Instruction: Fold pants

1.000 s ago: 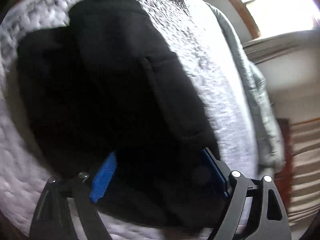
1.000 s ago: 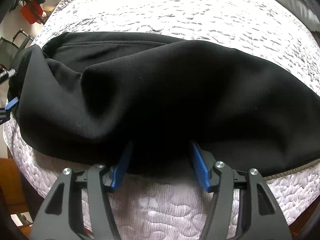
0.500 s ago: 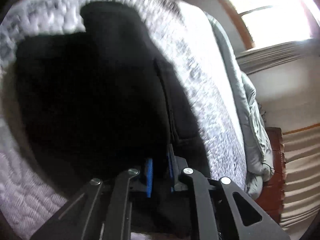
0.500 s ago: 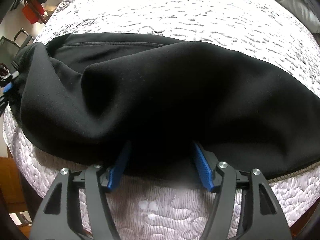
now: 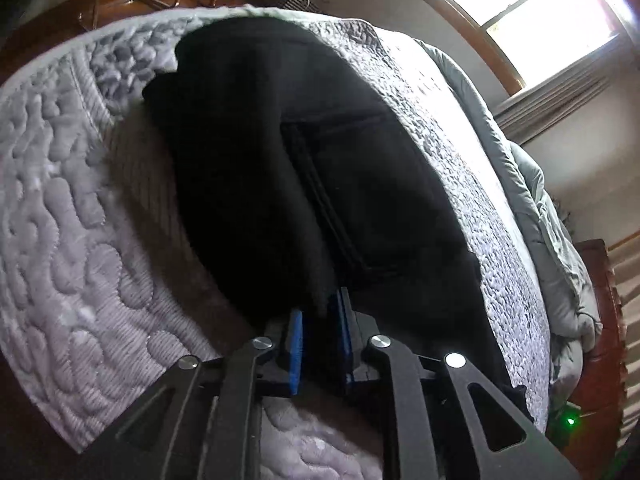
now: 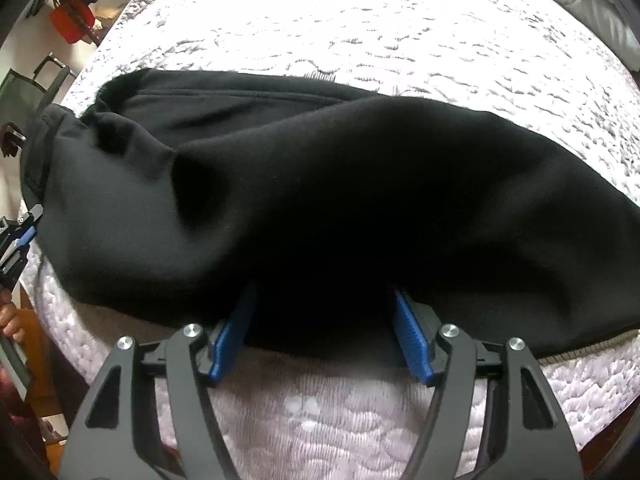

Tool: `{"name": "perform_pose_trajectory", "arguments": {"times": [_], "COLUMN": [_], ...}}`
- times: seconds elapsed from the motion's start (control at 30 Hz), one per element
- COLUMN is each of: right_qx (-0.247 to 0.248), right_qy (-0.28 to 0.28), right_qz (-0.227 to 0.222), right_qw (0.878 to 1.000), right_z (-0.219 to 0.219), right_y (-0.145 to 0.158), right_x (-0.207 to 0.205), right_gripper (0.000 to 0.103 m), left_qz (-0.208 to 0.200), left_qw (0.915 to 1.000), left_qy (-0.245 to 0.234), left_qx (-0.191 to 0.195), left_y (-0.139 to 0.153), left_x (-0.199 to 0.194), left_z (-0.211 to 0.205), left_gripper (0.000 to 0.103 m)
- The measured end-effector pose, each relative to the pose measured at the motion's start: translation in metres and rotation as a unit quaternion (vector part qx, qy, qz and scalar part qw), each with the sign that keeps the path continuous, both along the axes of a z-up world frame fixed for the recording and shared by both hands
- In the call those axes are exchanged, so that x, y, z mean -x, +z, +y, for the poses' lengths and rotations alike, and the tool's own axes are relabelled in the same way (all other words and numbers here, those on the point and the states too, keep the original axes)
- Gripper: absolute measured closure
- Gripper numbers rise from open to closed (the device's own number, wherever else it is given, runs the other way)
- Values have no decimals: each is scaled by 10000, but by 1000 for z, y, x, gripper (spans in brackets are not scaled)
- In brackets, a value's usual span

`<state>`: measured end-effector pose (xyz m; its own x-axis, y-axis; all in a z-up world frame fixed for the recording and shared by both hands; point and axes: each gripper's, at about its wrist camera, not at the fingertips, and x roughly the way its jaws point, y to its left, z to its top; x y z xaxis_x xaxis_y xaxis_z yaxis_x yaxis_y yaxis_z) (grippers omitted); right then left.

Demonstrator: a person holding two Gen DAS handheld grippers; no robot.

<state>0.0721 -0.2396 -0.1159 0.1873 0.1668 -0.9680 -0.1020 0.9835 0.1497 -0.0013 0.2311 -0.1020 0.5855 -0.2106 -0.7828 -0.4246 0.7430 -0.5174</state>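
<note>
left gripper (image 5: 320,344) has pinched shut on the near edge of the black pants (image 5: 304,168) within the last second, having been spread wide before. right gripper (image 6: 320,332) remains spread, straddling the cloth on the quilted mattress (image 6: 360,40); likely it clamps next, then the fold can lift.

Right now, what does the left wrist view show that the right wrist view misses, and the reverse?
Left wrist only: the left gripper shut on a fold of the black pants, a window and a grey comforter.
Right wrist only: the right gripper open, its blue pads either side of the pants' near edge, and a red object at top left.
Both: the pants on the quilted mattress.
</note>
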Motion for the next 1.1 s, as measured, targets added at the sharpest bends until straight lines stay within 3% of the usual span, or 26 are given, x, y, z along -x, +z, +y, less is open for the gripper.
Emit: {"name": "perform_pose_trajectory", "arguments": {"times": [0.13, 0.2, 0.33, 0.5, 0.57, 0.67, 0.93, 1.0, 1.07, 1.1], "right_qx": [-193, -210, -359, -307, -271, -139, -286, -316, -490, -585], "right_qy": [-50, 31, 494, 1080, 1330, 1657, 1883, 1886, 1959, 2003], "right_qz": [-268, -429, -708, -625, -486, -379, 36, 10, 33, 78], "right_qw": [9994, 9989, 9956, 9917, 9896, 9854, 9817, 9816, 9794, 9780], "right_z": [-6, -2, 25, 70, 91, 124, 144, 144, 143, 144], "right_y": [30, 44, 65, 57, 46, 34, 8, 6, 8, 9], "right_x": [2, -2, -22, -56, -68, -88, -98, -100, -100, -101], "right_gripper": [40, 40, 40, 42, 48, 49, 52, 58, 85, 88], "left_qz": [-128, -492, -672, -208, -69, 59, 340, 374, 364, 346], "left_qw": [9979, 9951, 9871, 9901, 9893, 9870, 9837, 9820, 9816, 9818], "left_qy": [-43, -123, -569, -899, -964, -1135, -1290, -1379, -1410, -1421], "left_qx": [-635, -848, -1340, -1058, -1093, -1132, -1203, -1238, -1238, -1210], "left_y": [42, 64, 75, 50, 43, 40, 29, 28, 28, 29], "left_x": [9, 14, -10, -56, -63, -74, -85, -87, -87, -85], "left_z": [-10, -15, -28, -32, -36, -42, -37, -39, -39, -38], "left_gripper": [82, 64, 59, 60, 60, 58, 46, 44, 42, 42]}}
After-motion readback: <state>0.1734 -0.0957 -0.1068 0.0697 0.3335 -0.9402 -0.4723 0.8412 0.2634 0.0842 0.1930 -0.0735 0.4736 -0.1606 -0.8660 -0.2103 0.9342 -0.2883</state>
